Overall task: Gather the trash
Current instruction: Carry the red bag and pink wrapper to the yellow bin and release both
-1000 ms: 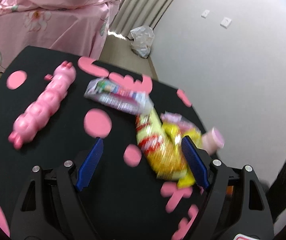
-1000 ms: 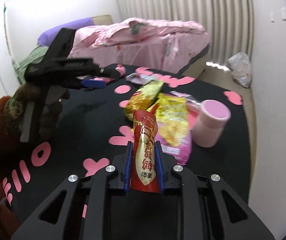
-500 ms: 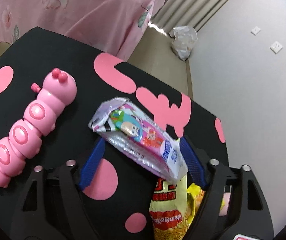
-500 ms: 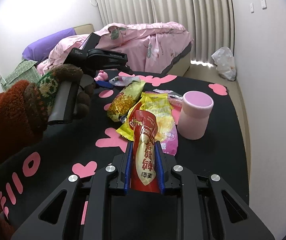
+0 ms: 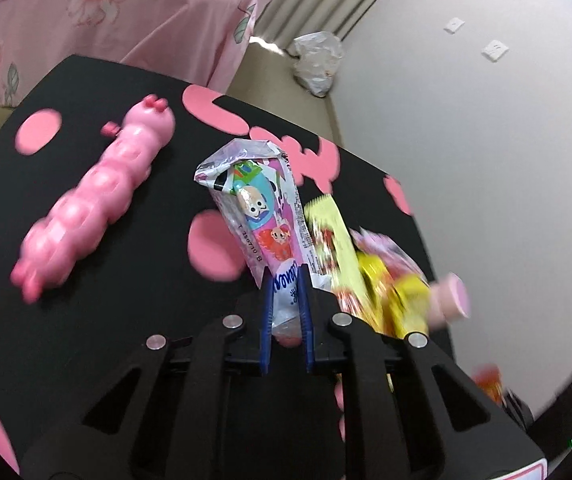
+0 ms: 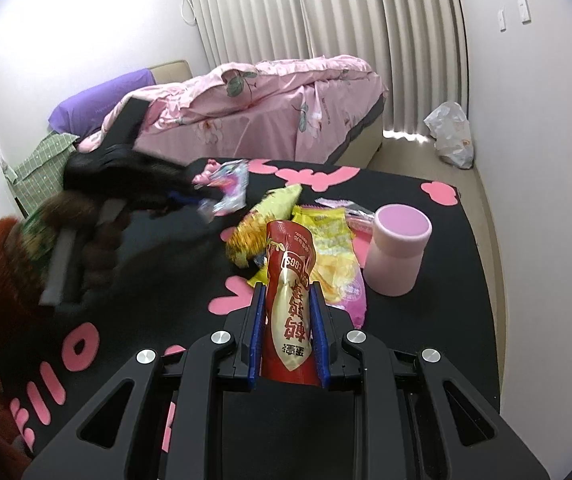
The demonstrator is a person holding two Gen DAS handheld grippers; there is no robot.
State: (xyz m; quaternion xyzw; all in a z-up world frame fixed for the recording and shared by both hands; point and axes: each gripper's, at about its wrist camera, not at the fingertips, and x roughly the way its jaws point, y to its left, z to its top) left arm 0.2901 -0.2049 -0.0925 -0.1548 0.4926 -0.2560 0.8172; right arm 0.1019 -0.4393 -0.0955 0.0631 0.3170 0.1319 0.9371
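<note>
Behind the black bench (image 6: 425, 360) with its pink shapes, a bed under a pink quilt (image 6: 270, 108) is standing against pleated curtains. On that bench a heap of snack bags (image 6: 313, 236) is lying just beside a pink cup (image 6: 397, 256). The left tongs (image 5: 286, 280) have just been closing and are now clamping the lower end of a silvery cartoon wrapper (image 5: 258, 200), which is sticking up between their blue pads. The right tongs (image 6: 287, 294) are gripping a red egg packet (image 6: 291, 292), standing upright in the jaws. A pink caterpillar toy (image 5: 98, 196) is lying on the bench, apart from the heap. A white plastic bag (image 6: 451, 134) is sitting on the floor by the wall. A gloved hand (image 6: 82, 236) is holding the left tongs.
</note>
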